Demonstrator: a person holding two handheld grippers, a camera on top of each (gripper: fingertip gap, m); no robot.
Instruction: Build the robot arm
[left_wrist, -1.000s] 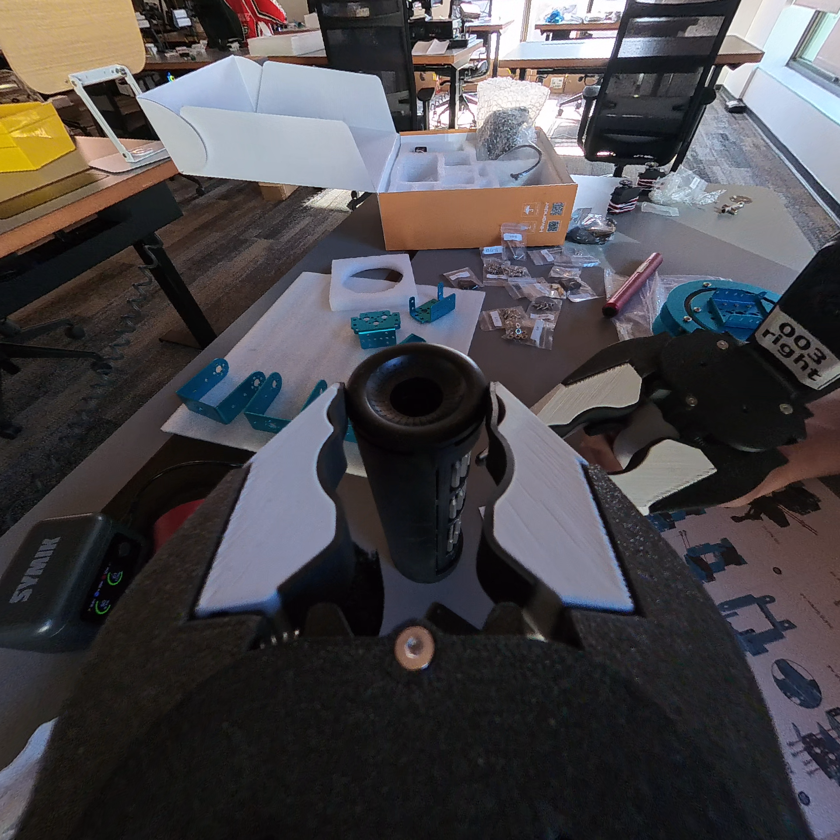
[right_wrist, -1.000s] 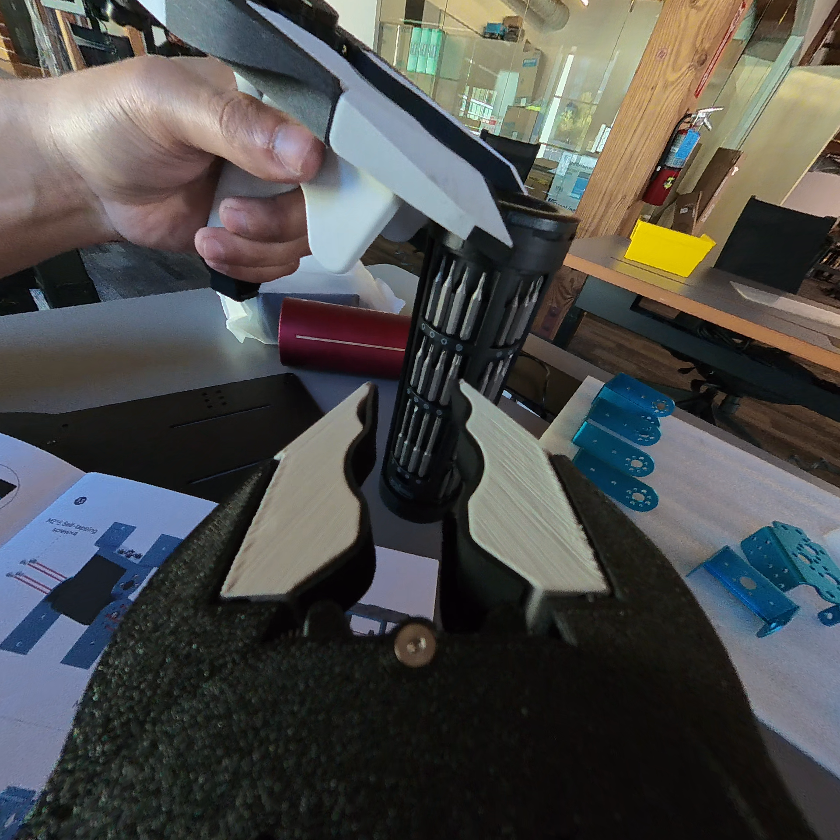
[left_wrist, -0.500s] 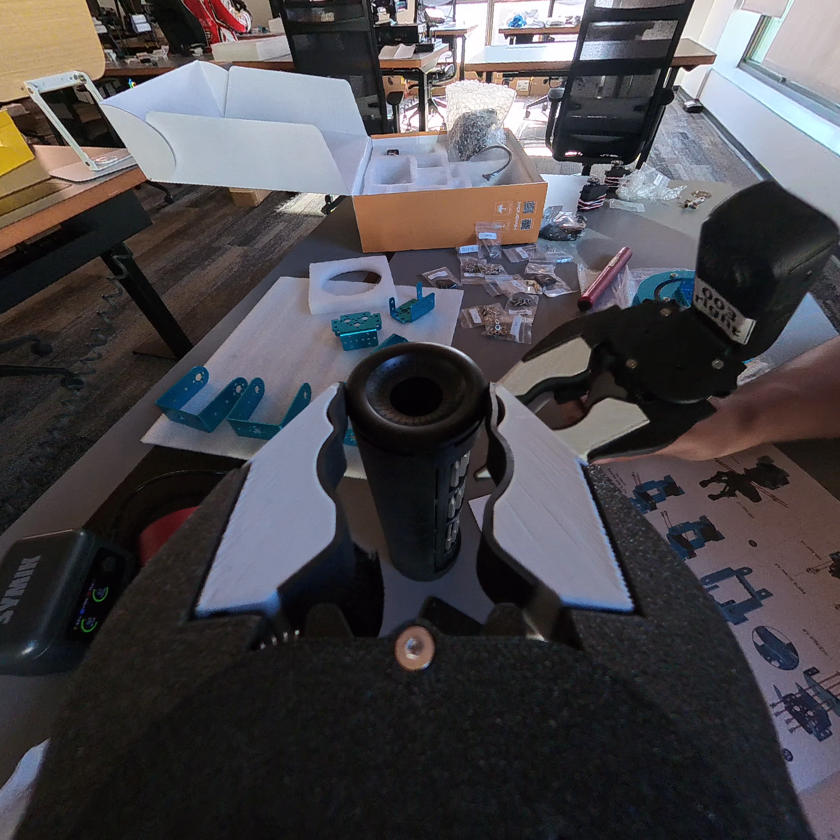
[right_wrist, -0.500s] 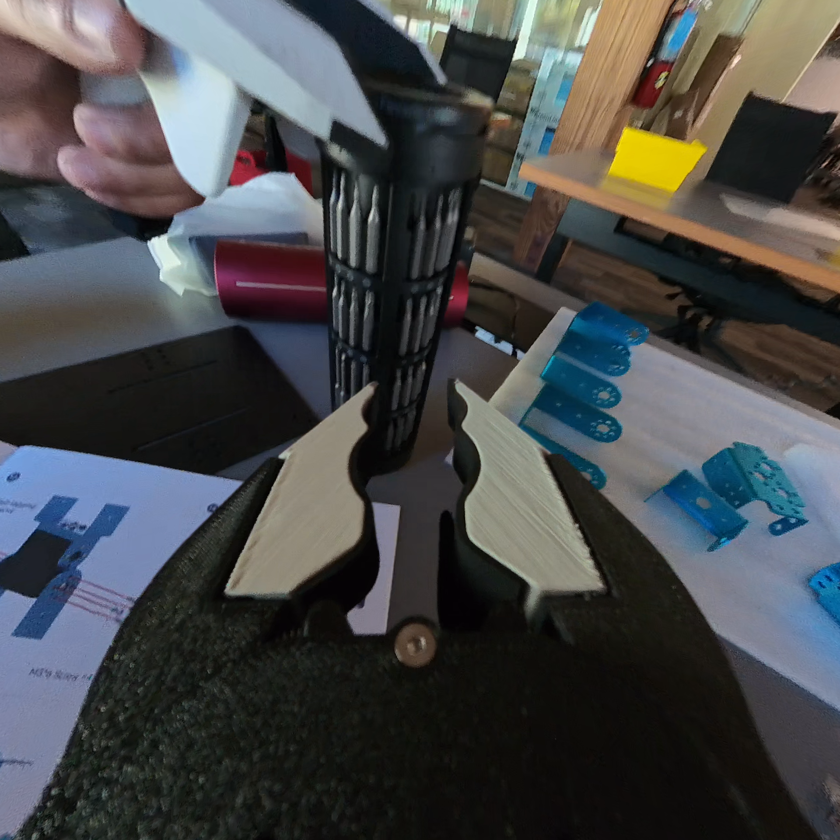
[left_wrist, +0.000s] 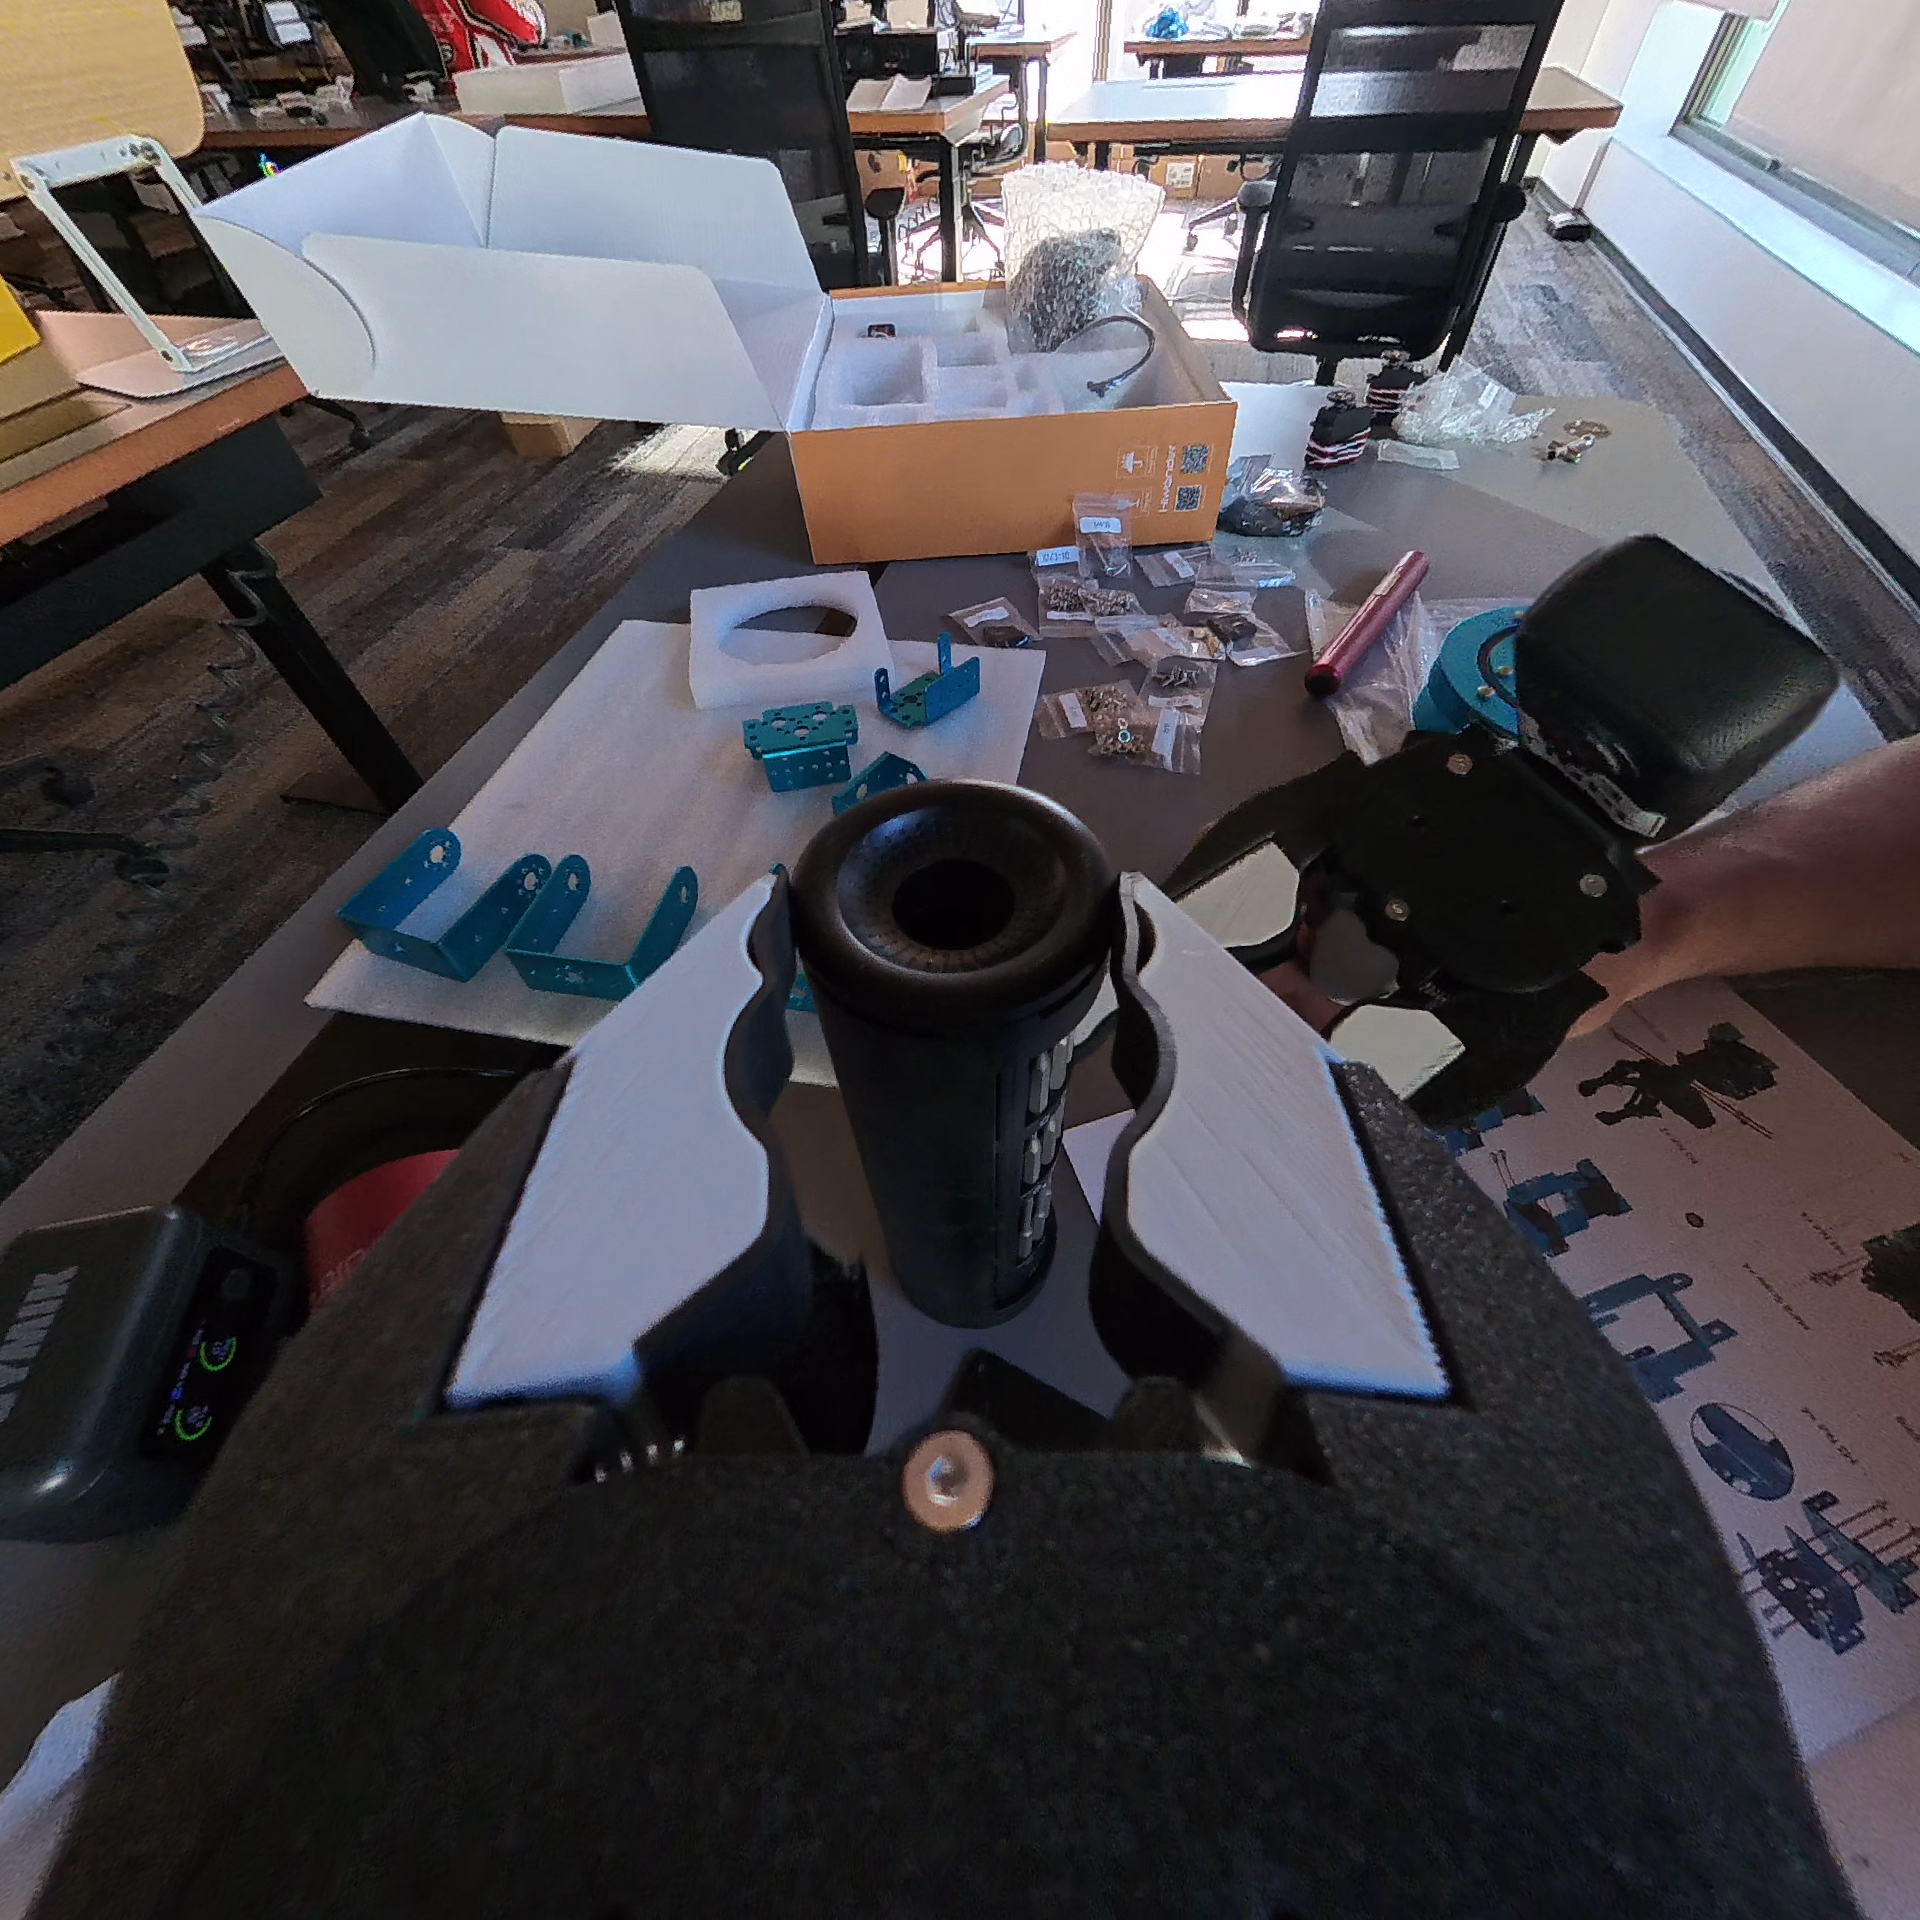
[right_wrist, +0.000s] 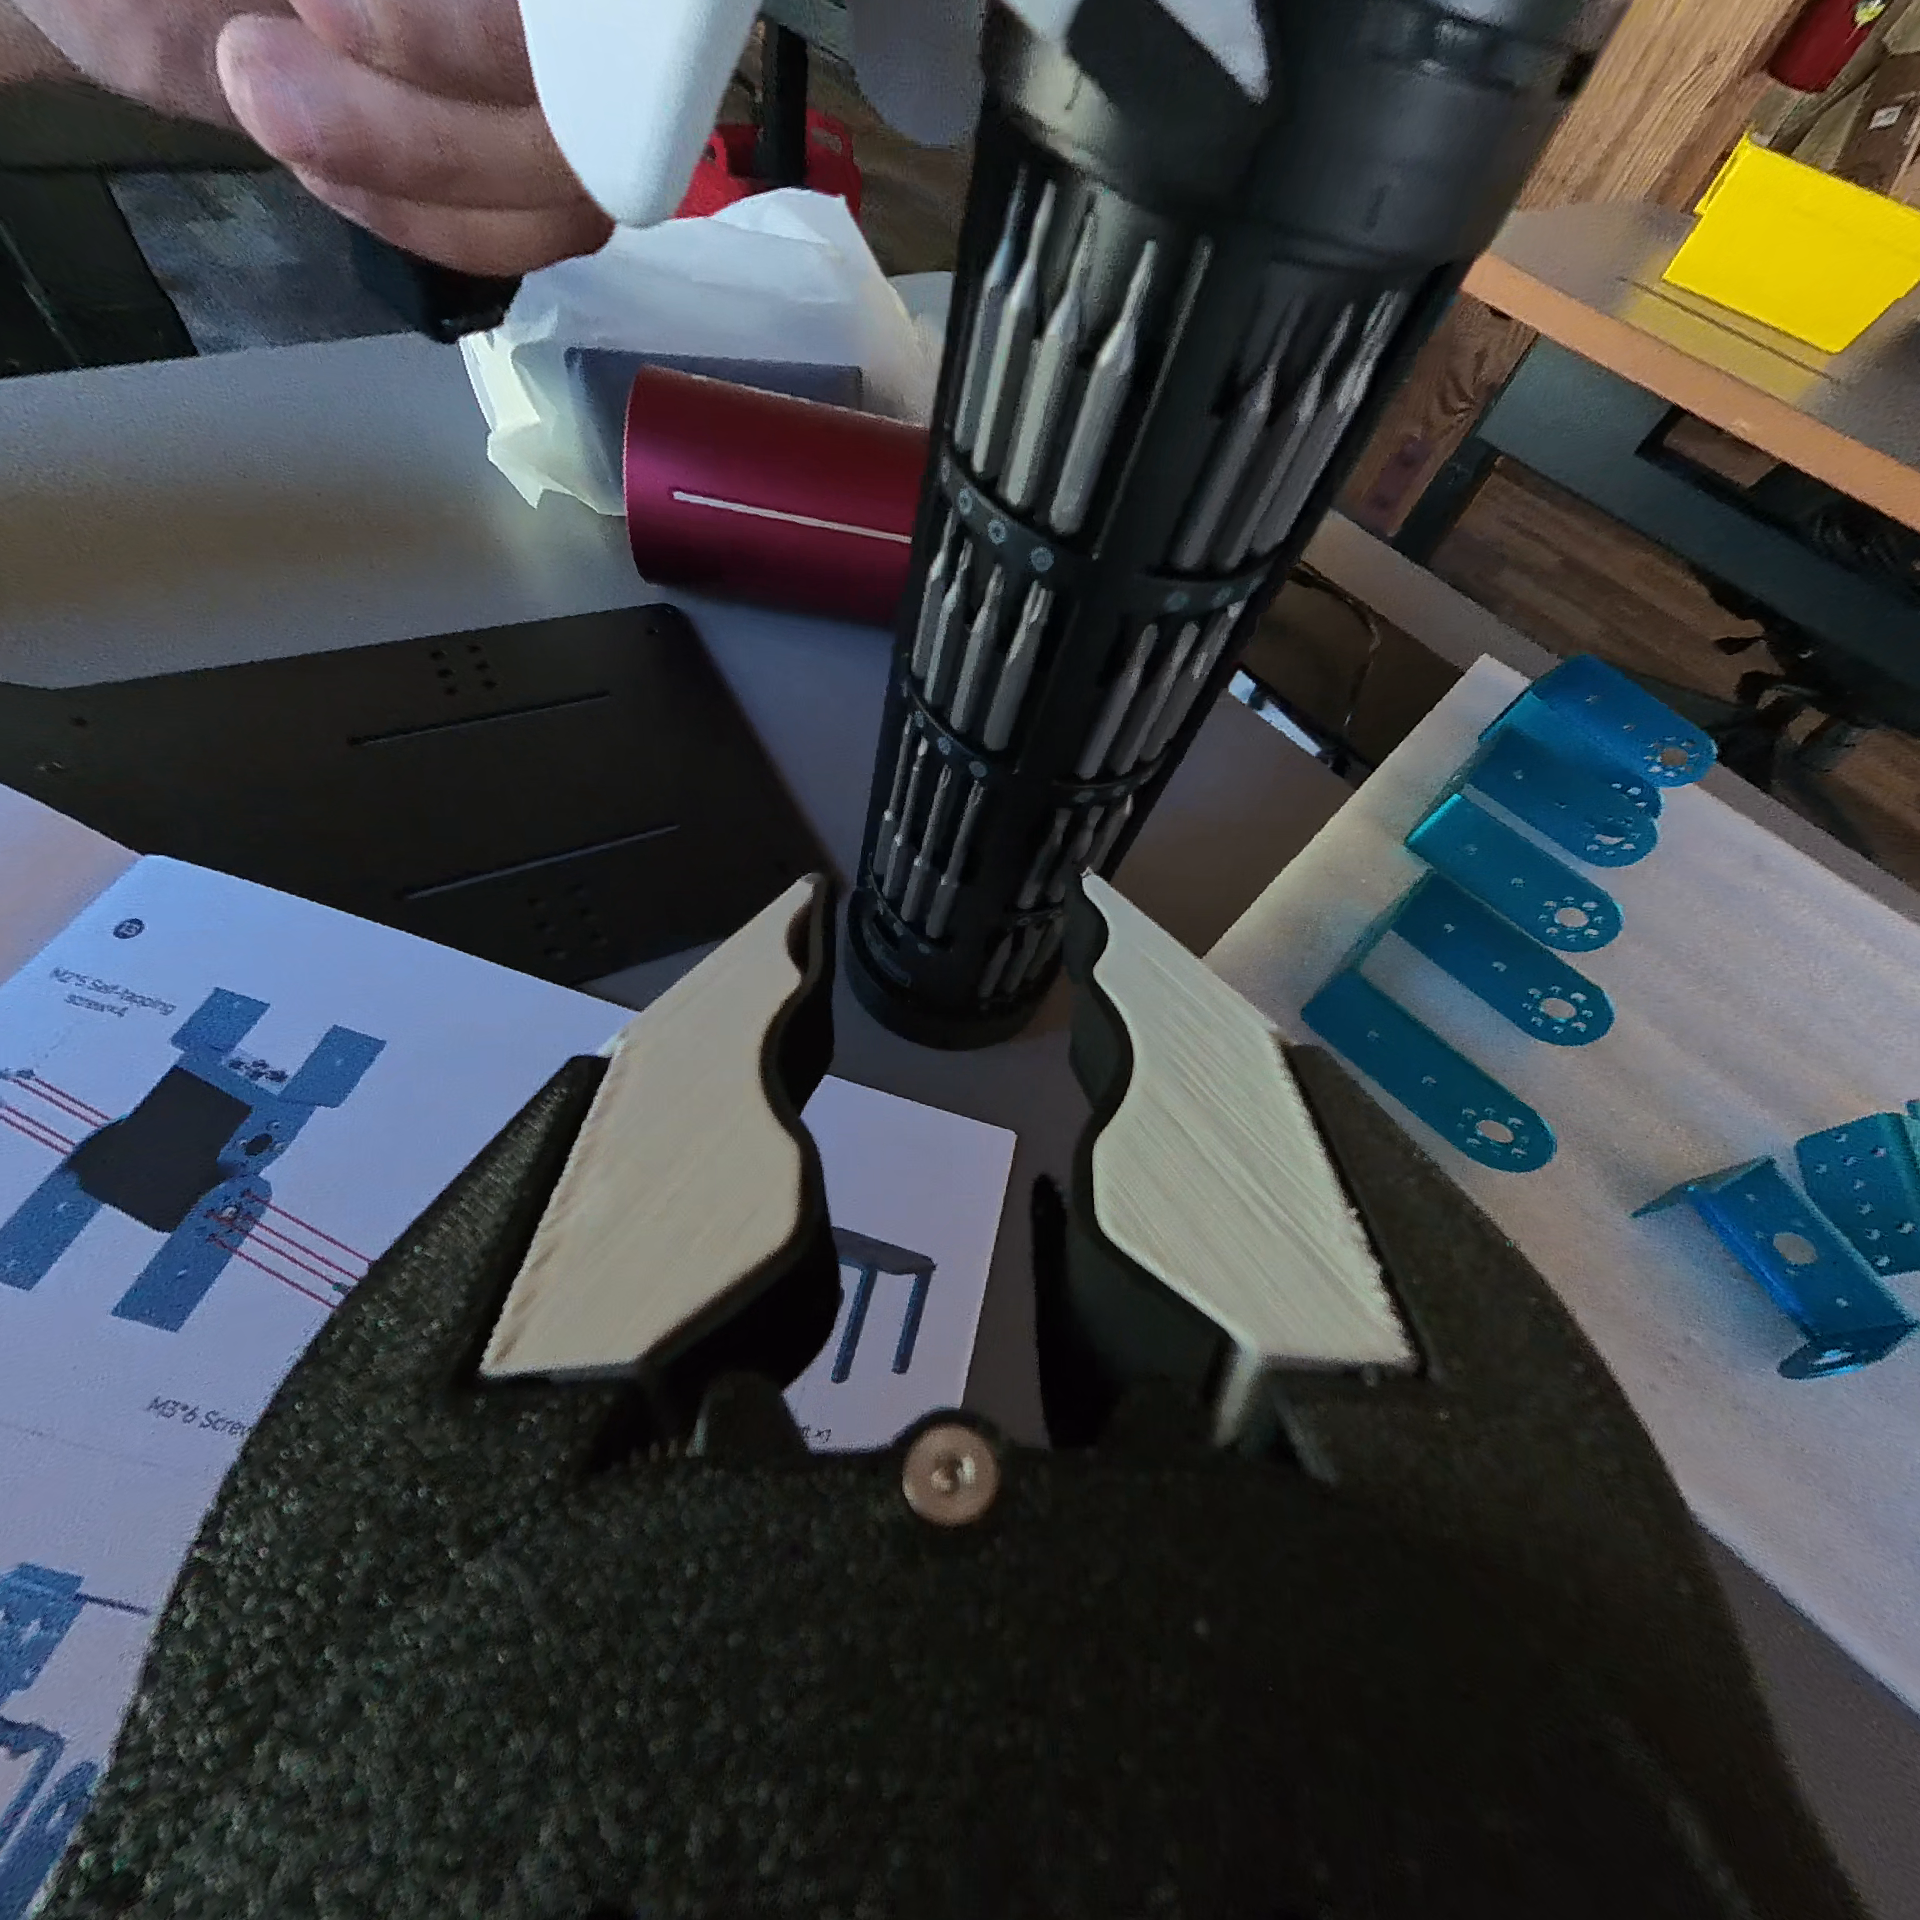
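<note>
The left gripper (left_wrist: 951, 904) is closed on the top end of a black bit holder (left_wrist: 951, 1049), a cylinder with rows of silver screwdriver bits set around its side. Its two white fingers (left_wrist: 644, 1122) press the holder's rim from either side, and the holder hangs upright above the grey table (left_wrist: 1101, 790).

In the right wrist view the holder (right_wrist: 1081, 644) comes down from the top of the picture, with the left gripper's hand (right_wrist: 405, 125) at the upper left. The right gripper (right_wrist: 951, 904) is open, its fingers (right_wrist: 675, 1164) spread to either side of the holder's lower end. Whether they touch it cannot be told. In the left view the right gripper (left_wrist: 1340, 966) sits just right of the holder, over a printed manual (left_wrist: 1704, 1299).

Under the holder lie the manual (right_wrist: 125, 1060) and a black plate (right_wrist: 436, 769). A red tube (right_wrist: 769, 520) lies on its side behind the holder, beside crumpled white paper (right_wrist: 707, 281). Blue brackets (right_wrist: 1507, 914) rest on a white foam sheet (right_wrist: 1766, 1455) to the right.

Farther off in the left view stand an open orange box (left_wrist: 997, 488), small bags of screws (left_wrist: 1132, 665), a thin red rod (left_wrist: 1361, 623), and a dark device with a lit screen (left_wrist: 114, 1351) at the near left
</note>
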